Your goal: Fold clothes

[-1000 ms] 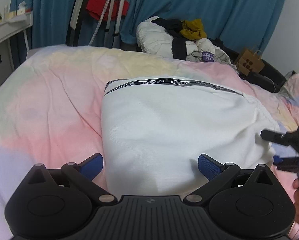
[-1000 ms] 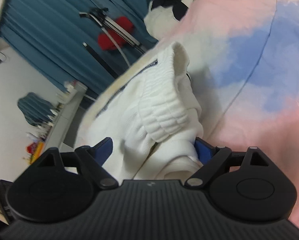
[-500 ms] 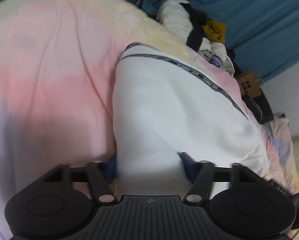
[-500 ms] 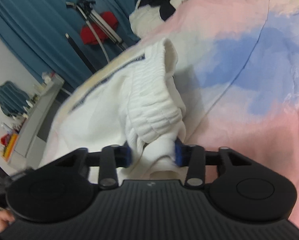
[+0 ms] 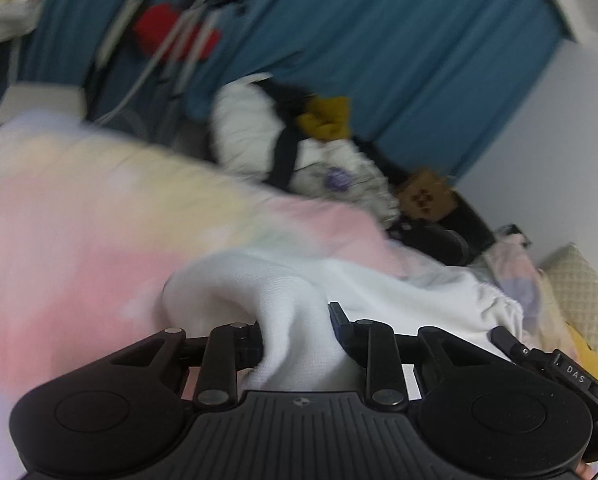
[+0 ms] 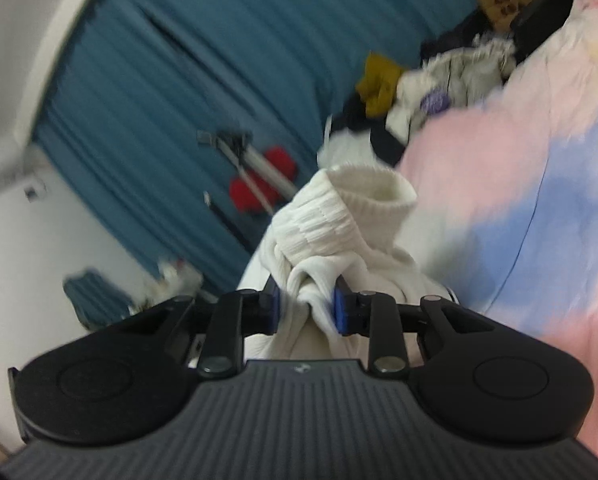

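Left wrist view shows the left gripper (image 5: 297, 330) with jaws clamped on a bunch of the white garment (image 5: 379, 288), raised off the pastel bed (image 5: 79, 248). The right gripper (image 6: 307, 306) pinches the ribbed cuff end. Seemingly mid-fold; next, carry both ends together and lay them flat.

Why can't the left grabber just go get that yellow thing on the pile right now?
Probably it can't yet. The left gripper is shut on the white garment, so it's busy. The yellow cloth sits on the clothes pile across the pastel bedspread, well beyond its fingertips.
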`<state>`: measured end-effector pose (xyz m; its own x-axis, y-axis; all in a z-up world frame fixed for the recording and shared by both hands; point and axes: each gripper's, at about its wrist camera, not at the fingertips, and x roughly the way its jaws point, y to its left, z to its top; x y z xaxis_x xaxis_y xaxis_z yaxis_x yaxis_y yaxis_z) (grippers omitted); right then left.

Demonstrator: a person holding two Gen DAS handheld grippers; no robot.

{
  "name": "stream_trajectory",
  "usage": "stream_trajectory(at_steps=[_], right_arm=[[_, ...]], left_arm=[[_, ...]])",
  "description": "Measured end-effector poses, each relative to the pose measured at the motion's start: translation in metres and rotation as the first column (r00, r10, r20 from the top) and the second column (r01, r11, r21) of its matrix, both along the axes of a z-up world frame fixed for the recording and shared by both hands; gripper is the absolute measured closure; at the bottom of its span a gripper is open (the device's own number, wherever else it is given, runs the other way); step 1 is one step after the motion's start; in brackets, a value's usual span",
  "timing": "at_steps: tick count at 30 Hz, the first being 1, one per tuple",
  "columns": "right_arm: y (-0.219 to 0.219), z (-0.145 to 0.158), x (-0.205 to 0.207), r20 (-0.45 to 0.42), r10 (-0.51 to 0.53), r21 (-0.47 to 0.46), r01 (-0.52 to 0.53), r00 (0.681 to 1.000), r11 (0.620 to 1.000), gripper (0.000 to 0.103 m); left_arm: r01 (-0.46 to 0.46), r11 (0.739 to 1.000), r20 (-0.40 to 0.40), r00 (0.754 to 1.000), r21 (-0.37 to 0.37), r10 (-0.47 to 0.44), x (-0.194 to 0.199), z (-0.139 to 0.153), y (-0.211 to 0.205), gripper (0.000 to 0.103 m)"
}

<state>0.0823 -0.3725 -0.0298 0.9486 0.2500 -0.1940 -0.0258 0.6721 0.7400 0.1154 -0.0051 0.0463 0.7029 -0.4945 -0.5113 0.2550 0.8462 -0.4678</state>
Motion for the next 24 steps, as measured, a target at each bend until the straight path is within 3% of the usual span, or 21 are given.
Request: stream_trajectory(at_steps=[7,10,13,16,21,24], right_arm=[[-0.104,0.016,-0.013,0.111,-0.218,0.033,0.216,0.97,0.976,0.075],[-0.143,0.011,-0.011,0.127,-0.319,0.0,0.322,0.939,0.947,0.075],[-0.177,-0.005,-0.003,0.114,-0.407,-0.059,0.415,0.907,0.908,0.075],[-0.2,-0.05,0.016,-0.03,-0.458,-0.091,0.454,0.889,0.887,0.075],[-0.194,-0.139,0.036,-0.336,-0.393,-0.15,0.363,0.856,0.92,0.074],[-0.19,-0.151,0.033,-0.373,-0.372,-0.167,0.333,0.85,0.928,0.07]], left_arm=[[0.166,0.986,0.163,0.973,-0.022,-0.161,0.052,0.018,-0.141,0.074],[0.249,0.968,0.206,0.949,-0.027,-0.238,0.083,0.005,-0.205,0.074],[0.297,0.955,0.181,0.939,-0.001,-0.292,0.112,-0.027,-0.259,0.074],[0.323,0.945,0.112,0.938,0.058,-0.328,0.133,-0.075,-0.294,0.073],[0.358,0.921,-0.021,0.933,0.156,-0.359,0.136,-0.15,-0.293,0.071],[0.38,0.901,-0.032,0.924,0.207,-0.382,0.122,-0.165,-0.279,0.066]])
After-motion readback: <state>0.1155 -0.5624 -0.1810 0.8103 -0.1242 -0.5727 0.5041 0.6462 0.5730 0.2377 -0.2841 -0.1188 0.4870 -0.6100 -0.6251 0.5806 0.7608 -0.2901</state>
